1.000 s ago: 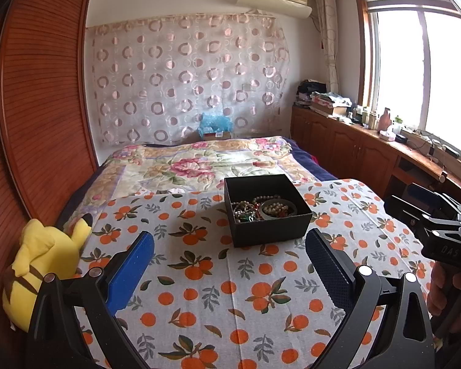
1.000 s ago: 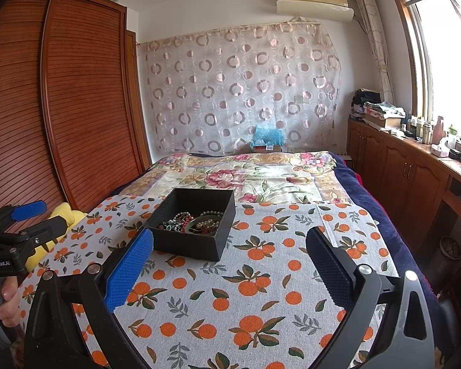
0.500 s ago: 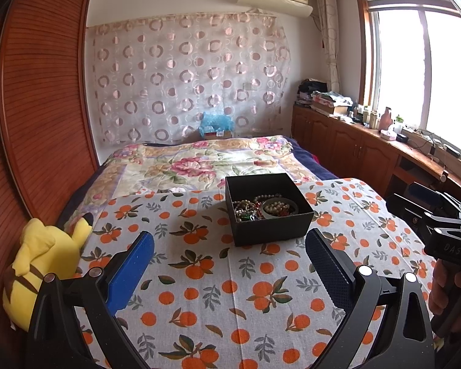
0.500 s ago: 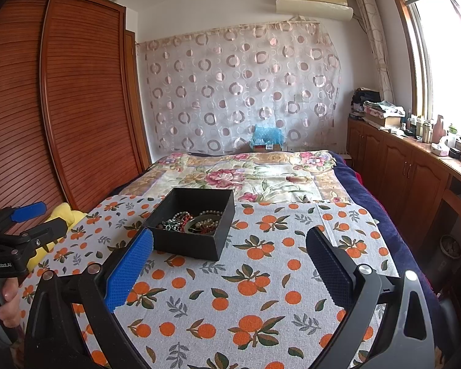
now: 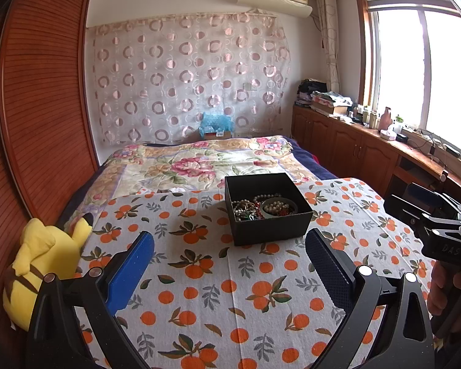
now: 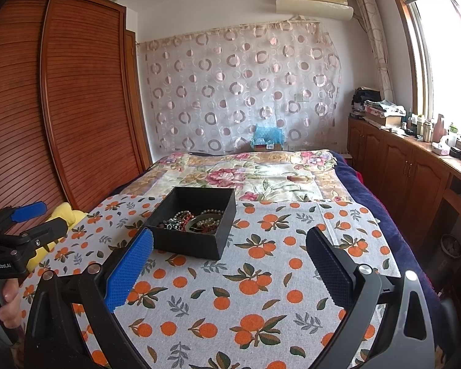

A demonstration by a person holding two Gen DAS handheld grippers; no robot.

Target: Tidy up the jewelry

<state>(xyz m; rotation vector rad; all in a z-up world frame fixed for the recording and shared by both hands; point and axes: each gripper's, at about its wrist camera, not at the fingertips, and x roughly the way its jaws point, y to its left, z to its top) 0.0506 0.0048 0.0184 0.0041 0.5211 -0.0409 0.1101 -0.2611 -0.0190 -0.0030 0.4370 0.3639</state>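
- On the orange-print cloth spread over the bed, a black box is seen standing upright and open-topped.
- Inside the box, a tangle of jewelry is held: bead strings and a pale bangle with pearls lying within it; finer detail cannot be made out.
- The left tool is held spread wide just short of the box, nothing being gripped between its blue pads; the box's near wall is framed between the two fingers.
- The right tool is likewise released and empty, kept to the right of the box and short of it, with the box's near corner lying by its left finger.
- Left of the box, at the bed's edge against the wooden wardrobe, a yellow plush toy is propped.
- Beyond the box, a floral quilt is laid over the far half of the bed.
- A hand is seen gripping the left tool's handle in the right wrist view.
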